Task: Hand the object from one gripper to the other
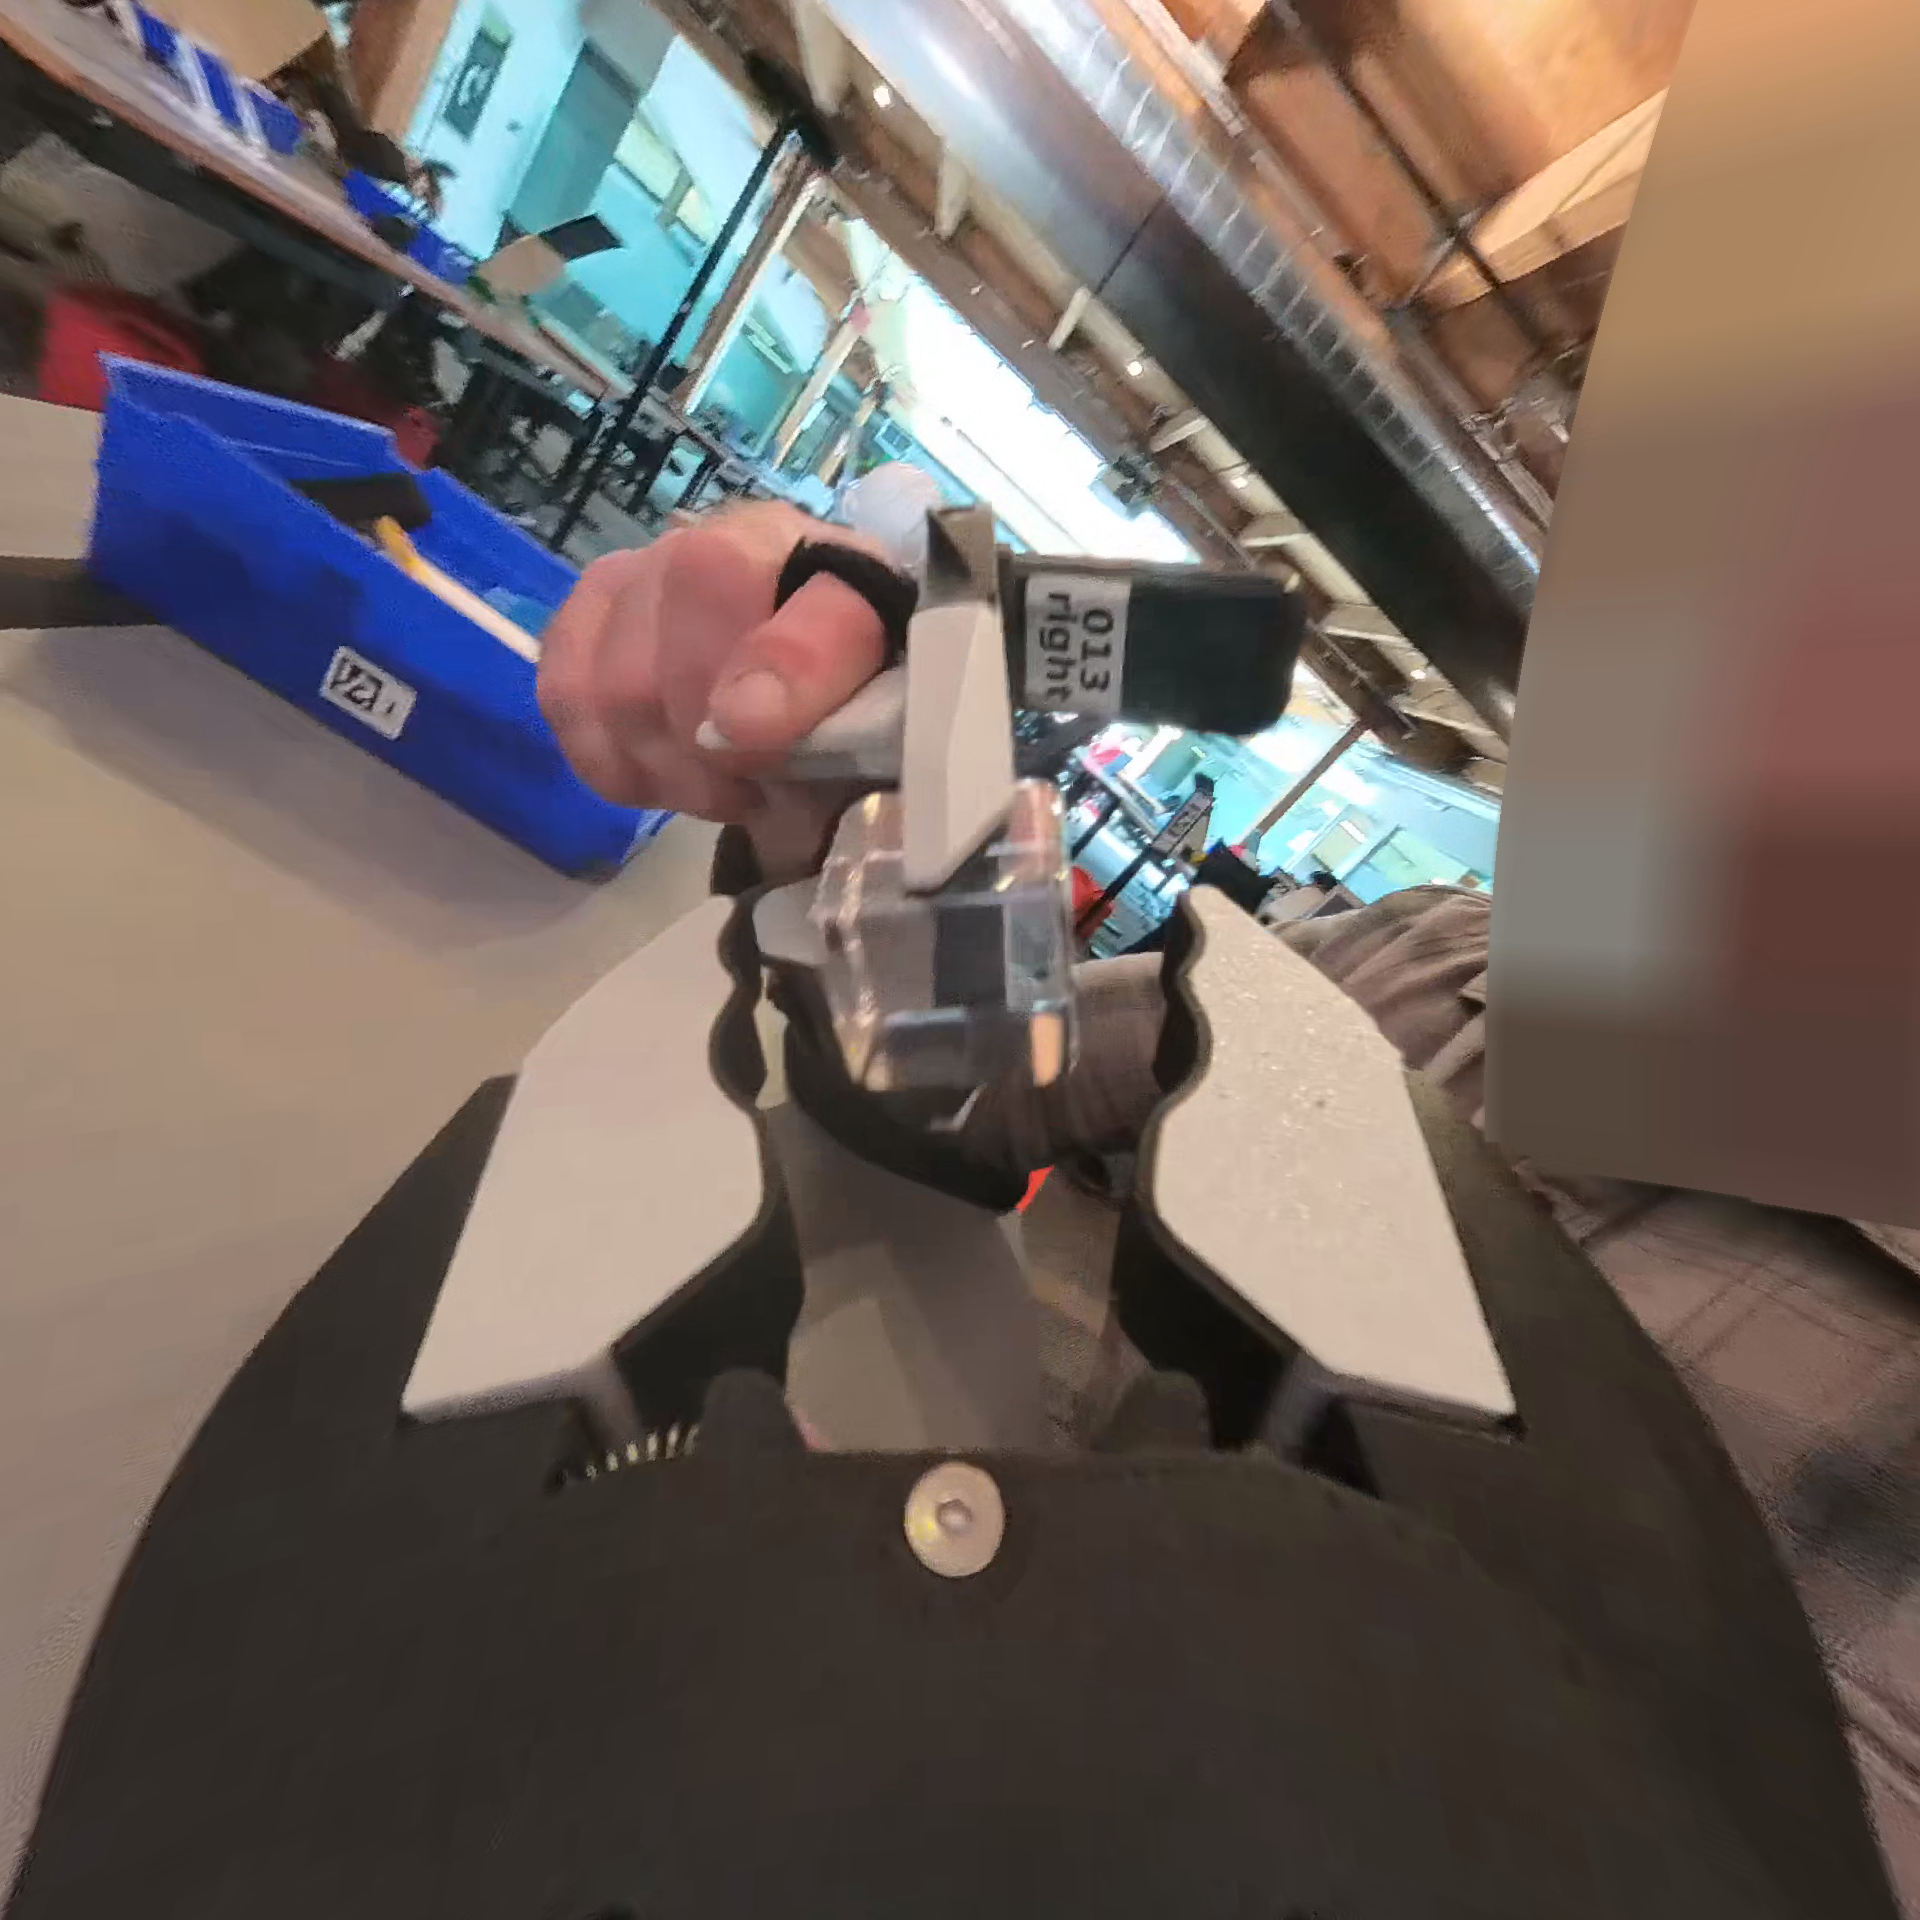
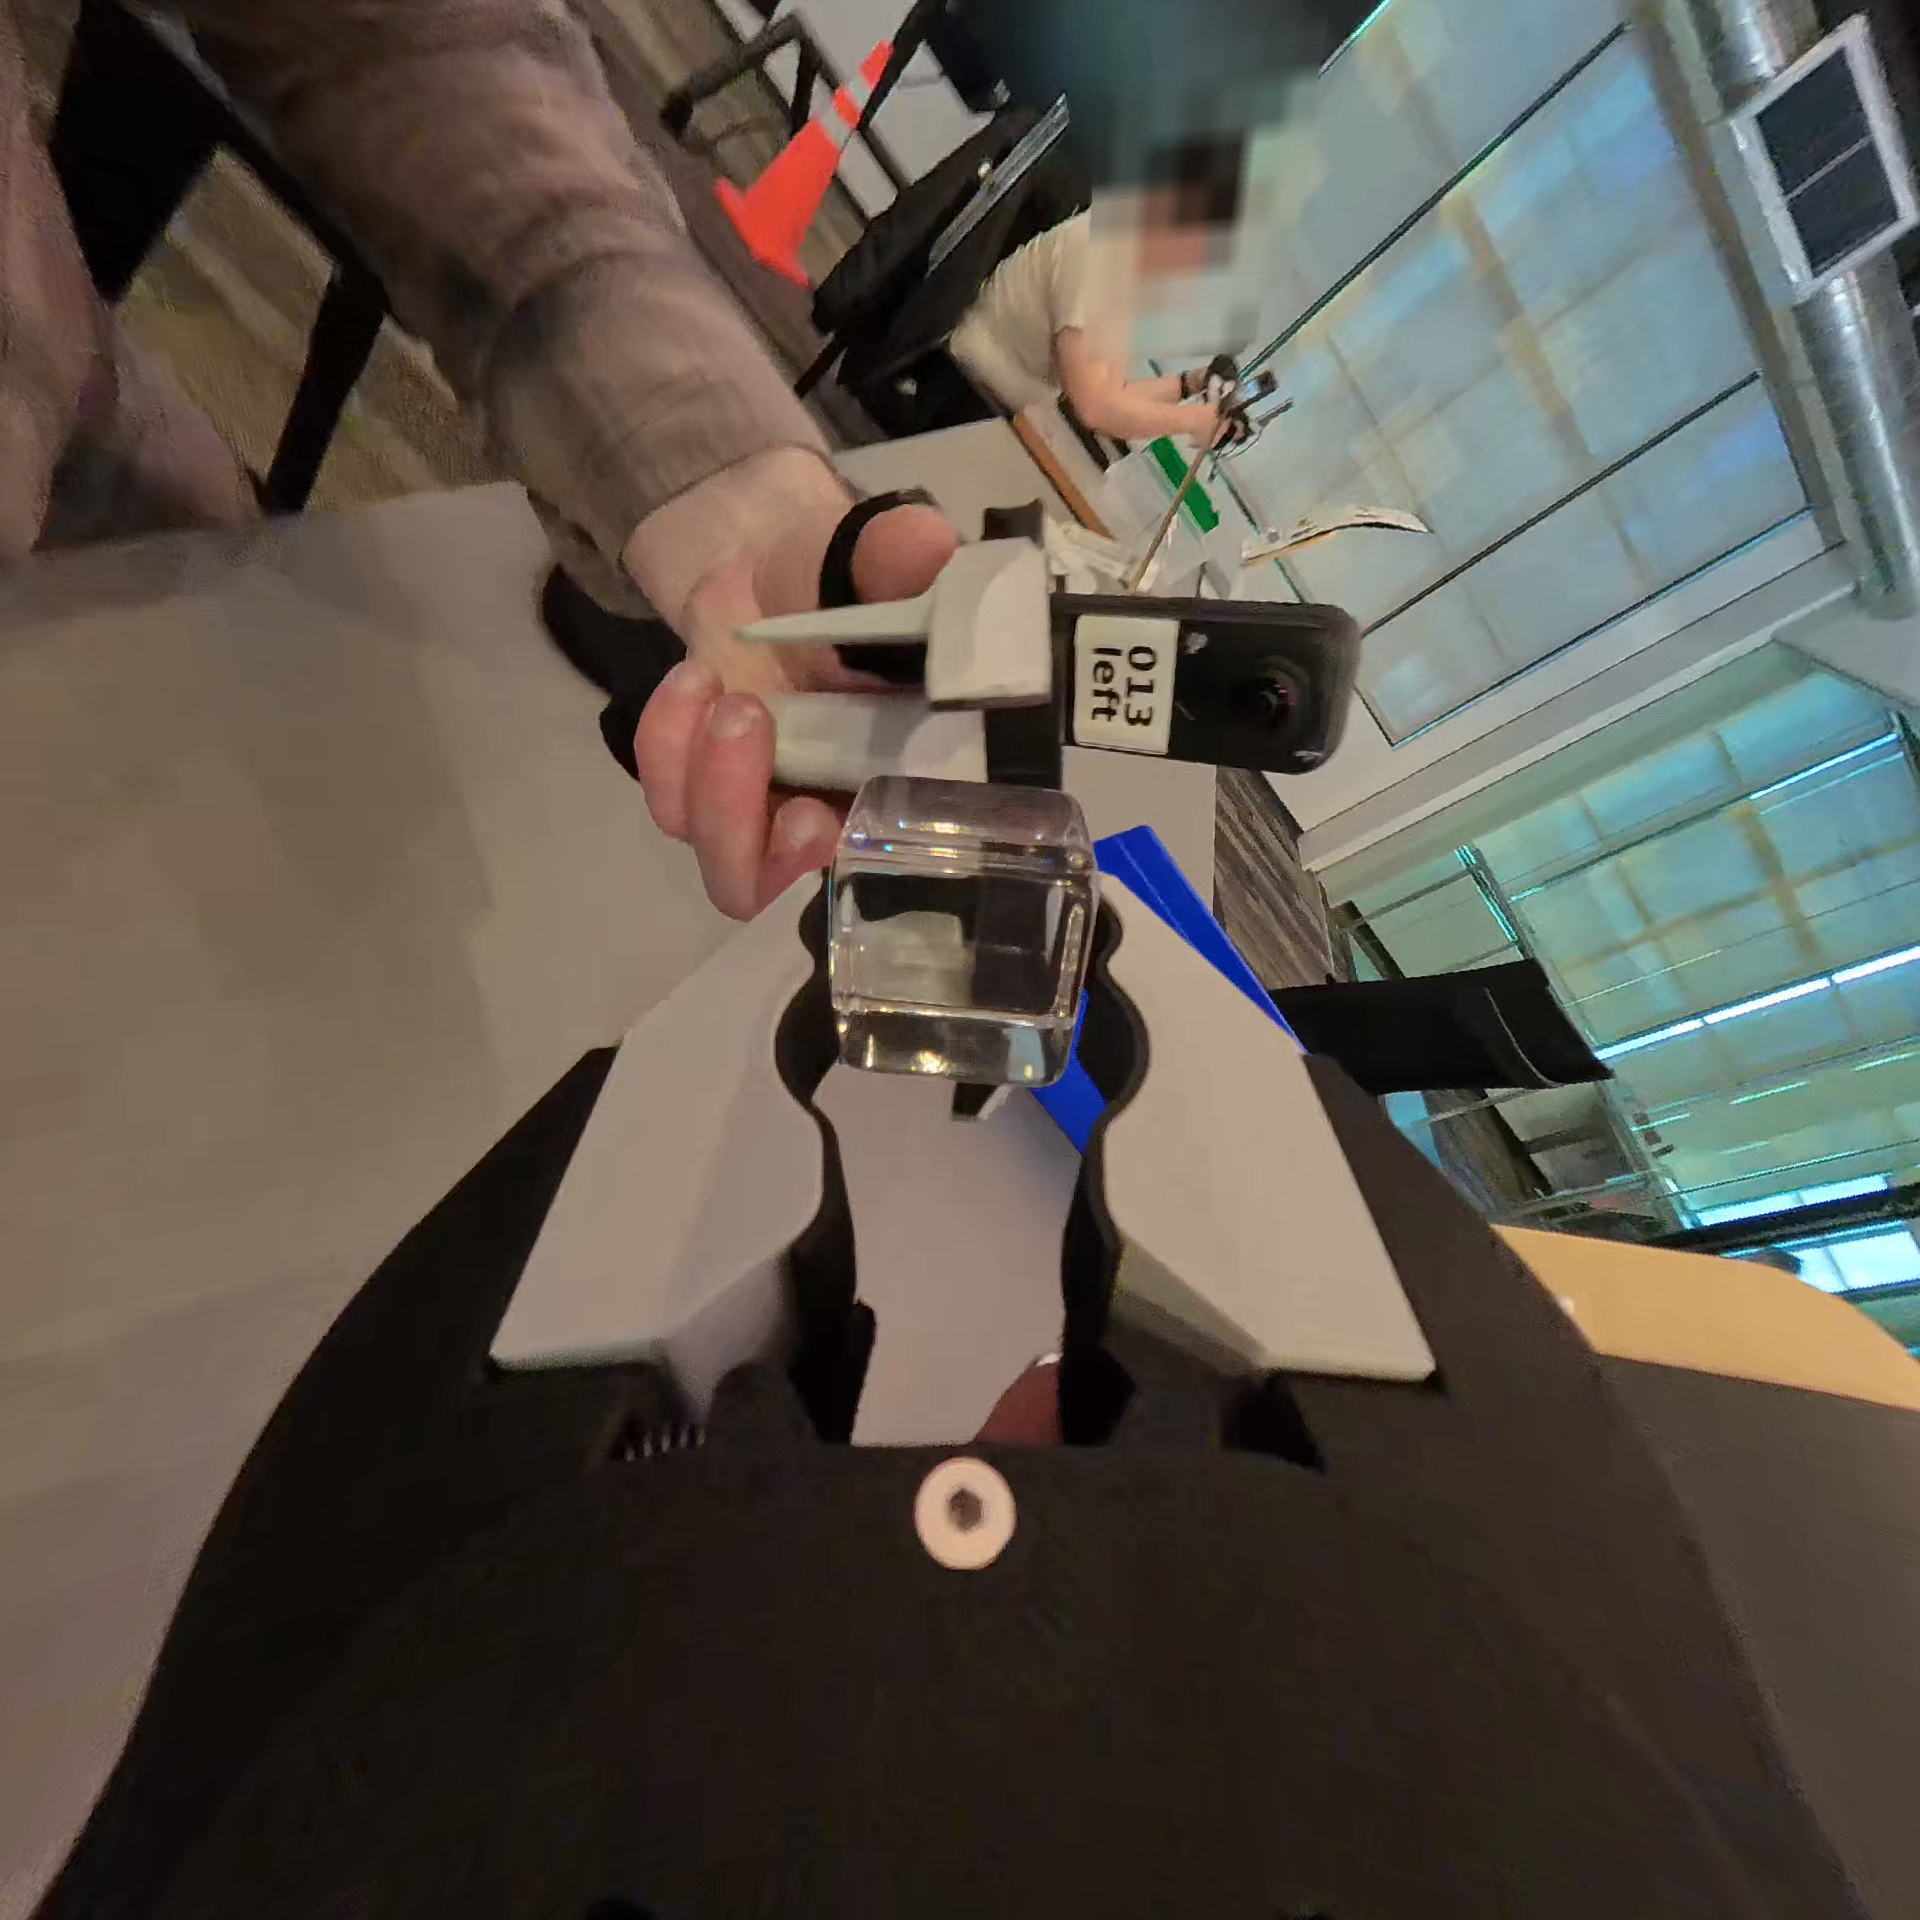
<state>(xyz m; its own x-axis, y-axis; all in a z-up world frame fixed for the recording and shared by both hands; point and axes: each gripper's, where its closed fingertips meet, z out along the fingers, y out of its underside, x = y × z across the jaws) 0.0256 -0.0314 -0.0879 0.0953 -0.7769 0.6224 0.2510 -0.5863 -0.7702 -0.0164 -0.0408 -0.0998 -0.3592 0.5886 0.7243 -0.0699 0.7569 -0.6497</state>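
A clear plastic cube (image 1: 940, 997) is held in the air above a pale table (image 1: 208, 987). In the right wrist view my right gripper (image 2: 961, 935) is shut on the cube (image 2: 961, 977), one grey finger against each side. In the left wrist view my left gripper (image 1: 961, 935) is open; its fingers stand wide on either side of the cube without touching it. One of the right gripper's fingers (image 1: 956, 748) reaches down over the cube from above, with a hand behind it. The left gripper's spread fingers (image 2: 831, 629) show just beyond the cube in the right wrist view.
A blue bin (image 1: 312, 582) holding tools stands on the table to the left; its edge shows behind the cube (image 2: 1174, 904). A tan cardboard box (image 2: 1714, 1320) is at the right. An orange cone (image 2: 800, 177) and a person at another table are far off. Both grippers' tips are close together, under 4 cm apart.
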